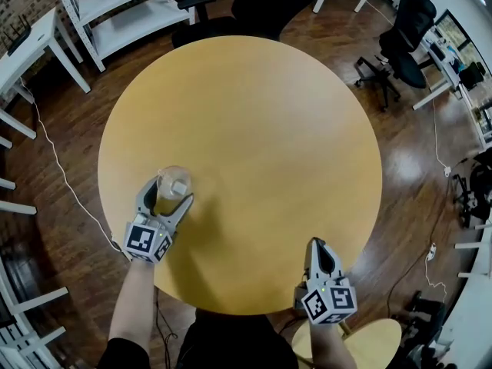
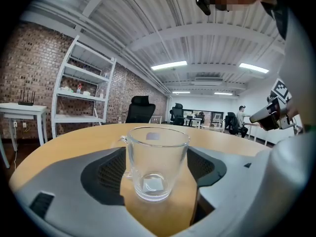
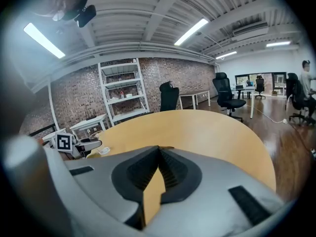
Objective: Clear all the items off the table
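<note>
Glass mug [image 1: 172,184] upright on round table [image 1: 254,106], on its left side toward the person, sitting right between the jaws of left gripper [image 1: 167,192]; jaws wide apart, one on each side of the mug, with a gap visible at both pads in the left gripper view, so not clamped on it. Mug handle points toward the left pad. Mug is clear, cylindrical, thick-based and empty, with a small white square sticker at the bottom. Gripper jaws are grey plastic with black ribbed pads. Right gripper [image 1: 317,244] at the table's near right edge, well apart from the mug, jaws closed together with nothing between. Tabletop smooth, light tan wood
</note>
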Demonstrator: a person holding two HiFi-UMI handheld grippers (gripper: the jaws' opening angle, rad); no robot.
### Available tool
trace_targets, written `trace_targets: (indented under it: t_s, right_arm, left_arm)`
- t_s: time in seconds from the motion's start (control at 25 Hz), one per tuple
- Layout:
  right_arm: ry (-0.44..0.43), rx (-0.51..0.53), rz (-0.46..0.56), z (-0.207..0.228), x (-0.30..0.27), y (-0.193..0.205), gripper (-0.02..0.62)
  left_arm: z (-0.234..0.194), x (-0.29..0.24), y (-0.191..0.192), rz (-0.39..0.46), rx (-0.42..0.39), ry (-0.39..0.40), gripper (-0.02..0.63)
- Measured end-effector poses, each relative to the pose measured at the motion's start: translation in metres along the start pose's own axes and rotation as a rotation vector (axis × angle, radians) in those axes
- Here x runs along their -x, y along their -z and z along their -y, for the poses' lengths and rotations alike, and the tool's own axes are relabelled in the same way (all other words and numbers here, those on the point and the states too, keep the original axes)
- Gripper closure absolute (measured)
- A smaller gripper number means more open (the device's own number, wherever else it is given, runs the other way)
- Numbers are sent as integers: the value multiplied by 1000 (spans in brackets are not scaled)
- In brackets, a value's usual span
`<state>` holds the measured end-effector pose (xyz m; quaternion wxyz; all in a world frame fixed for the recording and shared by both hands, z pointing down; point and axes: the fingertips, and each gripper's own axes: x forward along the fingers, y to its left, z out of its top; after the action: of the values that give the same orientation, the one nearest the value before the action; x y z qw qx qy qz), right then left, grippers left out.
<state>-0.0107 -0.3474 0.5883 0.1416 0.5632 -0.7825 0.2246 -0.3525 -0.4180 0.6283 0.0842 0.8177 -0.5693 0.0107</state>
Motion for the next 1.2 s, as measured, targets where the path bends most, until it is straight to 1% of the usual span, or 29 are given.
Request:
trace_targets:
  t_s: [0.08, 0.16, 0.36, 0.44, 0.6, 0.76, 0.96, 1.2]
  right_arm:
    - [-1, -2, -5, 0, -2, 2, 591]
    - [-3, -3, -13, 1, -4, 4, 591]
    - [-8, 0, -23, -1, -9, 6, 591]
    - [-7, 7, -26, 1, -10, 7, 591]
    - [2, 17, -33, 5, -10, 10, 591]
    - [6, 22, -32, 7, -9, 10, 591]
    - [17, 27, -27, 3, -6, 12, 591]
    - [17, 27, 36, -9, 5, 0, 591]
  left_arm:
    - [-3, -5, 0, 18, 45, 0, 165]
    - [-4, -10, 0, 25, 52, -2, 138]
    - [-2, -23, 2, 2, -23, -18, 141]
    - [-1, -27, 1, 10, -35, -23, 147]
    - [0, -30, 2, 15, -39, -27, 187]
    - [1, -31, 1, 16, -34, -24, 194]
    - [10, -19, 1, 23, -18, 8, 198]
    - [20, -3, -27, 69, -12, 49, 198]
